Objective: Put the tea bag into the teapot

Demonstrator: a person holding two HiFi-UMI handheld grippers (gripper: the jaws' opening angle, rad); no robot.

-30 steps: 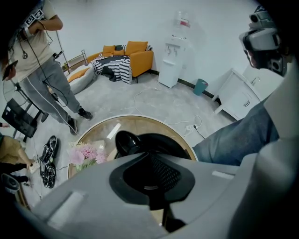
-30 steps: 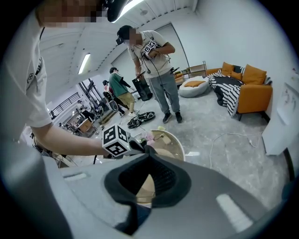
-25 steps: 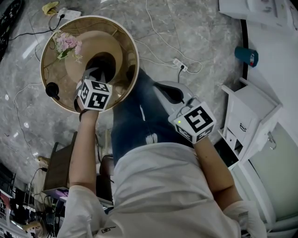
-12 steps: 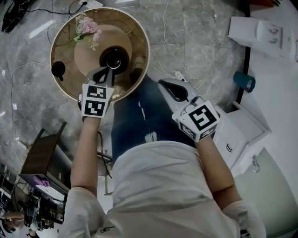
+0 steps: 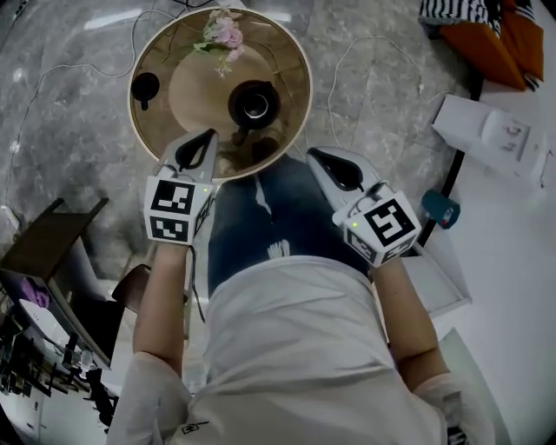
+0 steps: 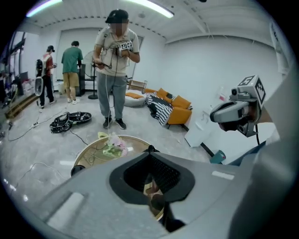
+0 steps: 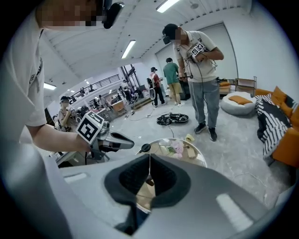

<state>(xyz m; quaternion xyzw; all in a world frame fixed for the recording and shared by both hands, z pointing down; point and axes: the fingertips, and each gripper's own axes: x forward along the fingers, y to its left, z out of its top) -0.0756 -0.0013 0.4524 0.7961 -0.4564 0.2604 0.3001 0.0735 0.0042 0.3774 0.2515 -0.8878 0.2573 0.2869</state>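
Standing on grey marble floor (image 5: 78, 174), round table (image 5: 191, 96) bearing teapot (image 5: 254, 105), orange sofa (image 5: 483, 50)

Below me stands a round tan table (image 5: 295, 130) on a grey marble floor (image 5: 382, 104). A sprig of pink flowers (image 5: 221, 33) lies at its far edge and a small black vessel (image 5: 145, 86) sits near its left rim. A white cable (image 5: 87, 66) trails over the floor. To my right are a teal cylinder (image 5: 440, 209) and a white box (image 5: 495, 135). Beyond them an orange sofa (image 5: 491, 48) carries a striped cloth (image 5: 452, 10). Across the room a person (image 6: 113, 65) stands, with two more (image 6: 71, 65) farther back.
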